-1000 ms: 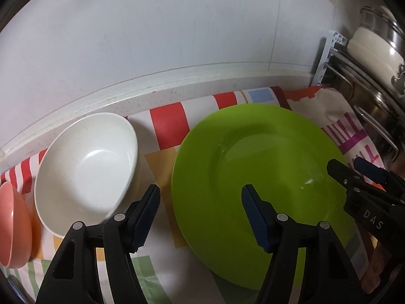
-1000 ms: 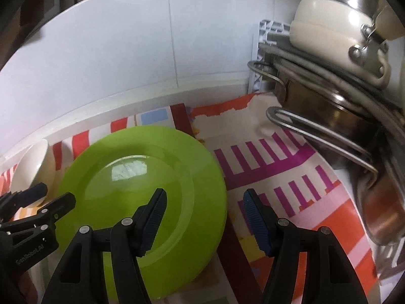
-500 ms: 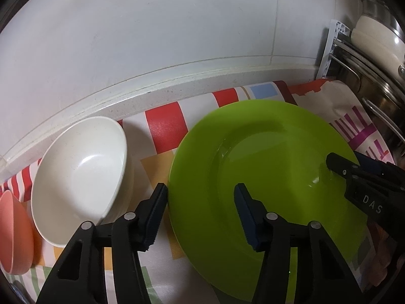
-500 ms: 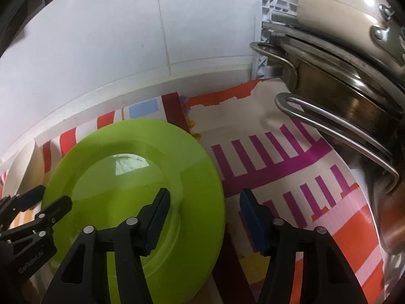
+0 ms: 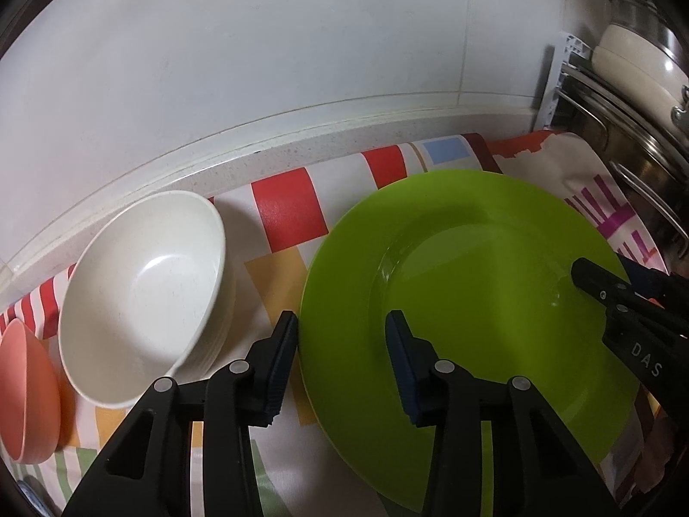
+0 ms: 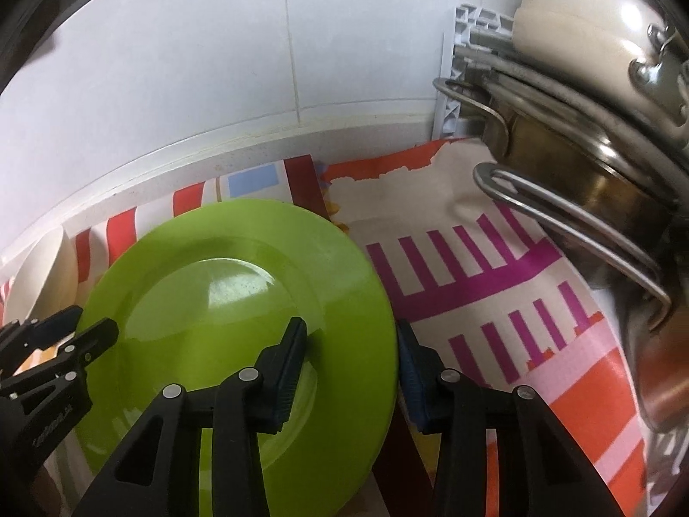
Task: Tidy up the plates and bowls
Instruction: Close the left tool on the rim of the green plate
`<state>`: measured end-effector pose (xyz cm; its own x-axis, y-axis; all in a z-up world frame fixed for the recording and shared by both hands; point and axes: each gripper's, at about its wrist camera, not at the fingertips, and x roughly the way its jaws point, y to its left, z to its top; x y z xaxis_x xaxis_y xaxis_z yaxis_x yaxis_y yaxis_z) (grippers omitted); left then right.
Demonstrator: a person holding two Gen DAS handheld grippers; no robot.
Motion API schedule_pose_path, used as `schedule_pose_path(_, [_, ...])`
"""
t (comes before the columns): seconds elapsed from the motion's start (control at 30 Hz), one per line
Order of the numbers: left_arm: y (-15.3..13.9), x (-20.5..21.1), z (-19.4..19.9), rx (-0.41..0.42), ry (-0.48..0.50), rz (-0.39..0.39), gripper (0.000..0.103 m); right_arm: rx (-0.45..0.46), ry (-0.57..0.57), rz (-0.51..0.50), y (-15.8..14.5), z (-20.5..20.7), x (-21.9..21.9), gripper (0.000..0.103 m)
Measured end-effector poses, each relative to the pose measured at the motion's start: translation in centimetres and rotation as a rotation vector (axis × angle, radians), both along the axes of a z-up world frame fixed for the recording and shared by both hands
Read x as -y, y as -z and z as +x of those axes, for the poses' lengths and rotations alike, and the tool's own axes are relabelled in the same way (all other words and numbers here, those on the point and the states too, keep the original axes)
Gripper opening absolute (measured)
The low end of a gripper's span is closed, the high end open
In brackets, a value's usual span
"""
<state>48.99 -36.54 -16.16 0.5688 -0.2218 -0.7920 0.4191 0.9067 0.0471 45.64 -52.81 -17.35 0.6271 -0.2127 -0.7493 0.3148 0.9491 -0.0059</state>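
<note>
Both tools have closed in on the plate lying on the tabletop mat, left tool and right tool each released, straddling opposite rims, bowl beside; two-sided lift looks next.

Patterned tablecloth of red, orange, blue and magenta blocks and stripes, spread over pale speckled countertop. Behind, white tiled wall. At right, stacked steel pots with looped wire handles, cream-coloured pot on top, beside white plastic lattice rack.
</note>
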Motion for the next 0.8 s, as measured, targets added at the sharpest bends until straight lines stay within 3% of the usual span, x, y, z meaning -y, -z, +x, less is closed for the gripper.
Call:
schedule_pose_path(0.5, [-3.3, -4.1, -3.3, 0.013, 0.000, -0.064, 0.042, 0.051, 0.016, -0.076, -4.2, -4.7, -4.0, 0.041])
schedule_pose_path(0.8, [-6.1, -8.0, -6.0, 0.048, -0.017, -0.087, 0.042, 0.070, 0.026, -0.060, -6.5, -7.5, -7.2, 0.042])
